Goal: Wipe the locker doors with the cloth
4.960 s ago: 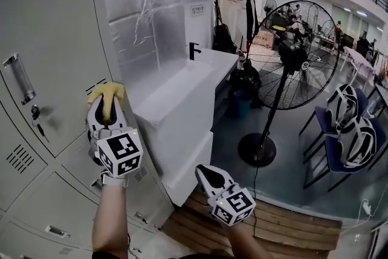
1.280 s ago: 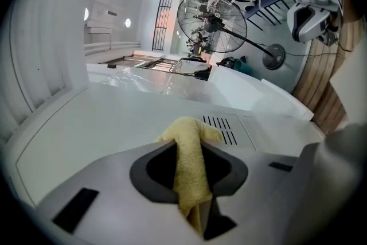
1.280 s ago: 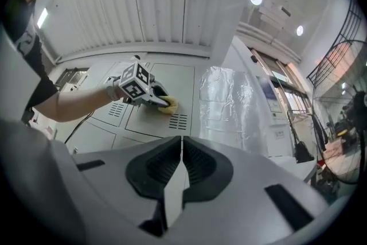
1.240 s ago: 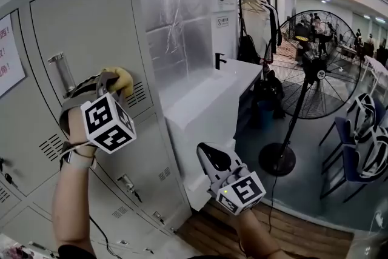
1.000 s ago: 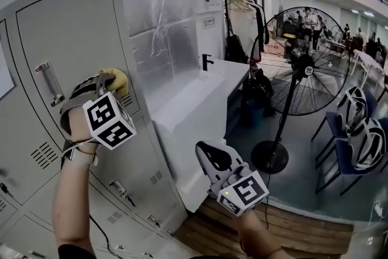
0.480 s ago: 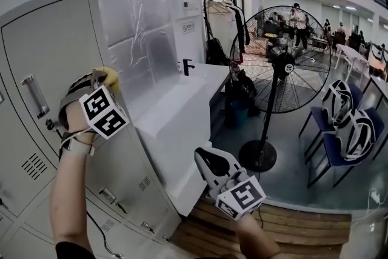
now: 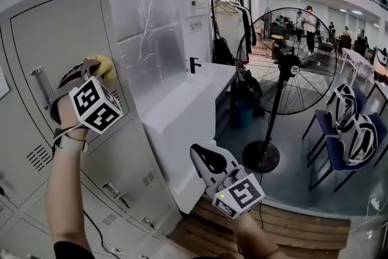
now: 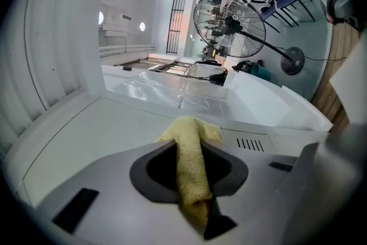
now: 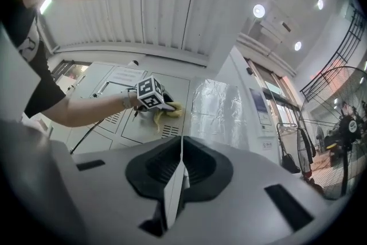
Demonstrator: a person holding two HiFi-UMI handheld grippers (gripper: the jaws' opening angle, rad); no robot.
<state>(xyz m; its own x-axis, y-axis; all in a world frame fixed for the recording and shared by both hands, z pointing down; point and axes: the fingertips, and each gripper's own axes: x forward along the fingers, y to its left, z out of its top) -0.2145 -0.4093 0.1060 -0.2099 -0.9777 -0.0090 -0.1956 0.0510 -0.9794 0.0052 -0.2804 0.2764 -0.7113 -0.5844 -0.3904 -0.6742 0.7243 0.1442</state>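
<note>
Against grey locker door [image 7: 63, 39], left hand-held gripper [image 8: 192, 136] clamped on yellow cloth [image 8: 191, 172], right hand-held gripper [image 9: 181, 153] closed, empty

At the upper left, the left gripper [image 7: 90, 70] holds a yellow cloth [image 7: 104, 65] against a grey locker door [image 7: 57, 30], right of its handle [image 7: 41, 83]. The right gripper [image 7: 203, 158] hangs at lower centre, off the lockers, near a white counter [image 7: 179, 103]. A fan [image 7: 291, 60] stands at right.

Nubby yellow cloth [image 8: 192, 163]; smooth, matt, seemingly metal locker door [image 7: 63, 39].
</note>
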